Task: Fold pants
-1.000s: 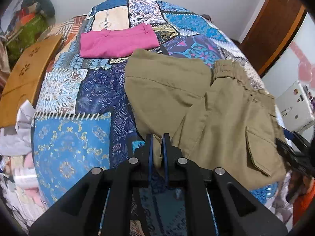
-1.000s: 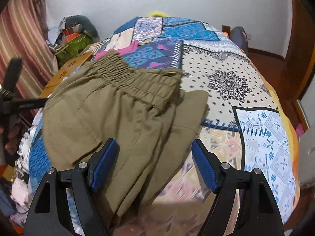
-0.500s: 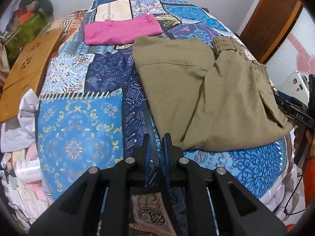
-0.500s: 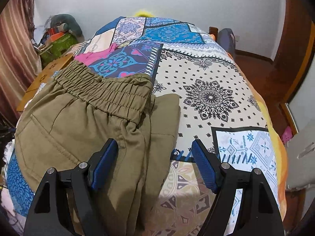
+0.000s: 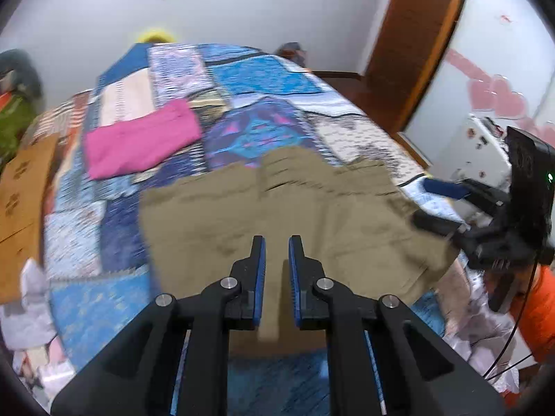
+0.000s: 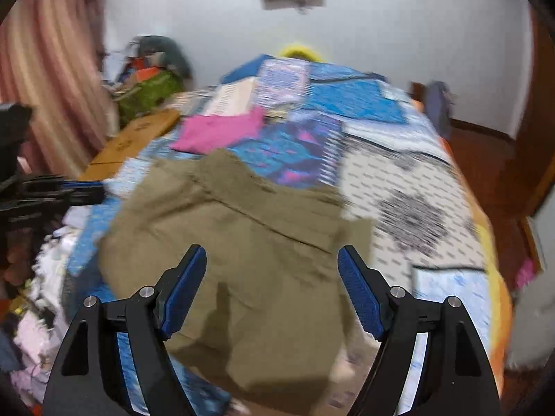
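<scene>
At the far left of the left wrist view a wooden board (image 5: pixel 20 187) lies beside the bed (image 5: pixel 263 76), whose patchwork cover carries a folded pink garment (image 5: pixel 138 142) toward its far side. Nearer, the khaki pants (image 5: pixel 277 208) lie folded on the bed's near part, elastic waistband toward the far edge. The left gripper (image 5: pixel 276 246) hangs above them, jaws drawn to a narrow gap with nothing between. Right of it, the right gripper (image 6: pixel 272 254) hovers over the same pants, jaws well apart though they have just been closing, and nothing pinched. Both views are motion-blurred.
</scene>
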The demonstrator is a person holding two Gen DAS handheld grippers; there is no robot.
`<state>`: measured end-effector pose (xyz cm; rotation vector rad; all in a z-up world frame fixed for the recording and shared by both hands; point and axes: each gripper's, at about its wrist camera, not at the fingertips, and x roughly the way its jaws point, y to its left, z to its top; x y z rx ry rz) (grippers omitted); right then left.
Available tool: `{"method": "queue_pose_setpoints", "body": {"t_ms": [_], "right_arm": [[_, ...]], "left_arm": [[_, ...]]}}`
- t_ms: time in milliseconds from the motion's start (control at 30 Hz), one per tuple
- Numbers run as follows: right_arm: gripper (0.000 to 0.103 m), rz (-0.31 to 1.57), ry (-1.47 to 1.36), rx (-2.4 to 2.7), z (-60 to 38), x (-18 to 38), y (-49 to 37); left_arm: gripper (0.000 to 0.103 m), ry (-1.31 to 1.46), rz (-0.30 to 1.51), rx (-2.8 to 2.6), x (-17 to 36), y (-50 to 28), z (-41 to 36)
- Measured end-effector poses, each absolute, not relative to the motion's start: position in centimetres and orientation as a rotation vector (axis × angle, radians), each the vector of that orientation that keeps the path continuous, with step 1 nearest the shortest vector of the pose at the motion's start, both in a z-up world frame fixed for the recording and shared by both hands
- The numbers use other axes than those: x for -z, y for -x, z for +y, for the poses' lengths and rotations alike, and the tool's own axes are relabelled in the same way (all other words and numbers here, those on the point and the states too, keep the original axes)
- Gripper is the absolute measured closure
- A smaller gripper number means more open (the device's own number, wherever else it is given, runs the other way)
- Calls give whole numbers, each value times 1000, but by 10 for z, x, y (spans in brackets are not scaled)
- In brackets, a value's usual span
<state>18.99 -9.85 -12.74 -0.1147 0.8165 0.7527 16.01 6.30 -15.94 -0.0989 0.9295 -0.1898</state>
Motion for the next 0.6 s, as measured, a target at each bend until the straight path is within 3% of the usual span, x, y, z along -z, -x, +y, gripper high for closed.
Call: {"method": "queue_pose_setpoints", "body": {"t_ms": [167,333,600], "right_arm": [[52,835,153,-836,-67,141,-192],[56,930,169,-826,-61,172,-206],[56,952,143,-794,-97,173,-193]], "left_arm": [[91,66,978,247,181,-187,36],[91,51,1028,237,209,-194,40],[91,91,1024,232,216,-178,60]]}}
